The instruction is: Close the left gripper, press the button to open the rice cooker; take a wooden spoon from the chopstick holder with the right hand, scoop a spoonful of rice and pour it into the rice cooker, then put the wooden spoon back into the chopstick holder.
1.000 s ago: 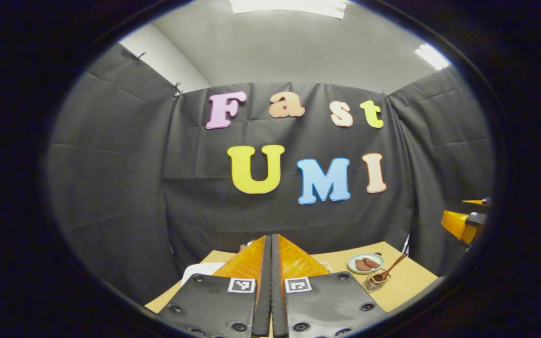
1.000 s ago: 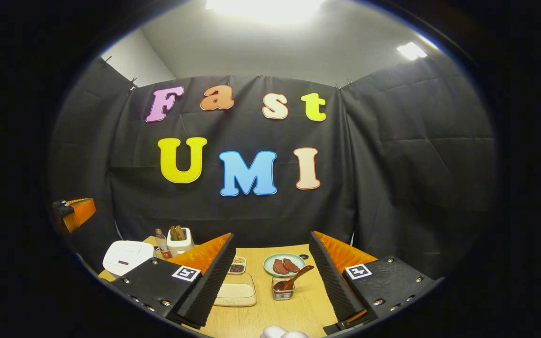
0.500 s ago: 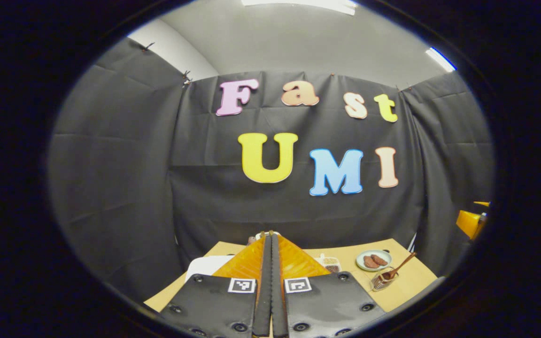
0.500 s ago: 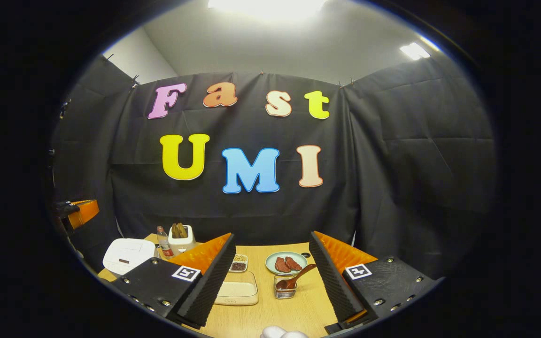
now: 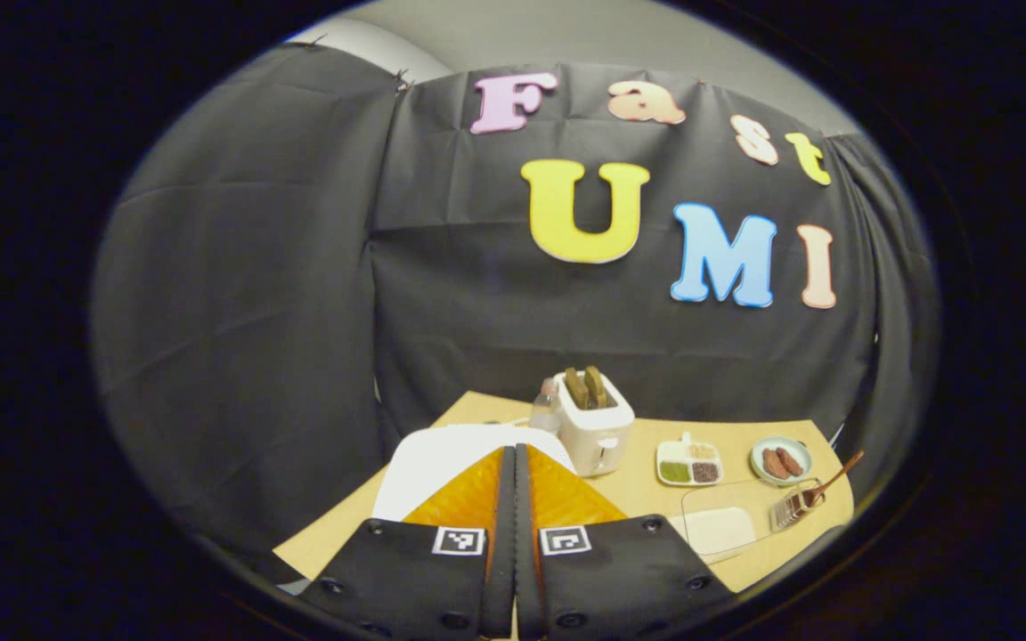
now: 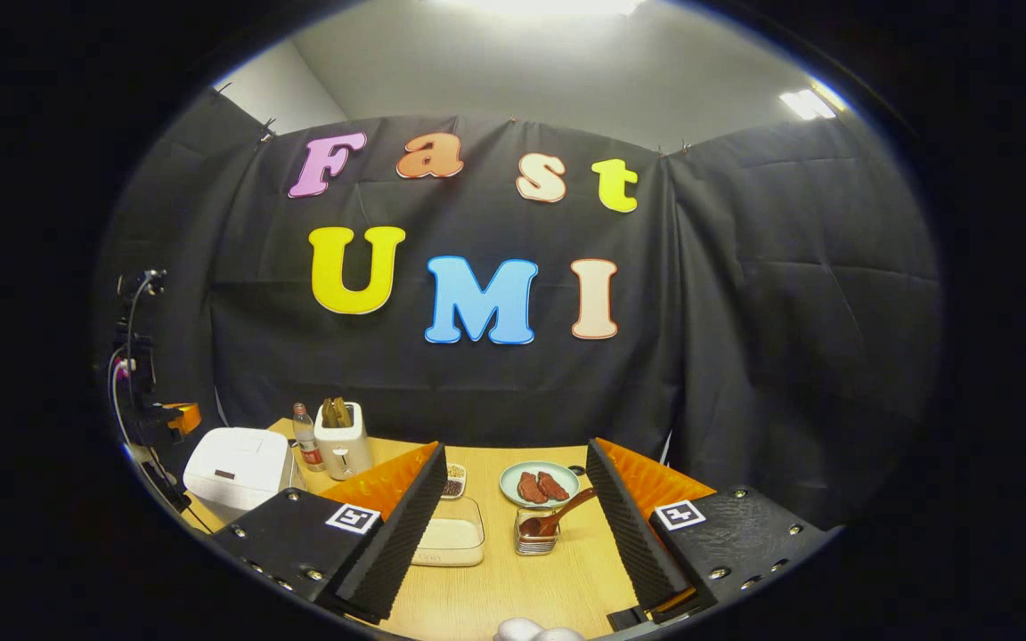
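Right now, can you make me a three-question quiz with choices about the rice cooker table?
1. Where is the wooden spoon?
A. in the chopstick holder
B. inside the toaster
C. on the plate

2. How many brown pieces lie on the plate?
A. five
B. two
C. none

3. How is the rice cooker?
A. lid wide open
B. tipped on its side
C. lid shut

Answers:
1 A, its bowl sits in the holder and the handle leans out.
2 B, two pieces lie side by side.
3 C, the white lid lies flat on top.
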`<move>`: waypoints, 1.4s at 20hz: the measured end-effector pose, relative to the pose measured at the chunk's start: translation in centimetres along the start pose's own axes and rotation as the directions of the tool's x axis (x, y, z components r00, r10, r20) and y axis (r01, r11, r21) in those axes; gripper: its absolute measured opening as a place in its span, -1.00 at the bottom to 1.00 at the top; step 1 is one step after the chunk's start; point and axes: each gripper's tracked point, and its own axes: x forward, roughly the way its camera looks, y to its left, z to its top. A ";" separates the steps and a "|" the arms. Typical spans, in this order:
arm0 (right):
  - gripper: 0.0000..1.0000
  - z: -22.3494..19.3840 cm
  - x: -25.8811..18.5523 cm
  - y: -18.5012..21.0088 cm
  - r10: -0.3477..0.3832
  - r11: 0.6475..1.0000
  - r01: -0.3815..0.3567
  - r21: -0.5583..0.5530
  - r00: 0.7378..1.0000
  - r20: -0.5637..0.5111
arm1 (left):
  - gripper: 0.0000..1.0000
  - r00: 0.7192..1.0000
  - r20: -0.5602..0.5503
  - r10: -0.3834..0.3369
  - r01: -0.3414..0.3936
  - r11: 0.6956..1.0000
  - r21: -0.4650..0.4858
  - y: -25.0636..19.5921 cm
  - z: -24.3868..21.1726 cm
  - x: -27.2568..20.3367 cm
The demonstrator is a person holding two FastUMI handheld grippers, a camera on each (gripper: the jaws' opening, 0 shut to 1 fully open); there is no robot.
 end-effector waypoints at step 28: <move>0.92 -3.0 0.9 1.8 0.035 0.999 -0.038 -0.026 0.996 -0.088 | -0.85 0.966 -0.229 0.123 -0.104 0.990 0.090 3.0 -10.7 6.7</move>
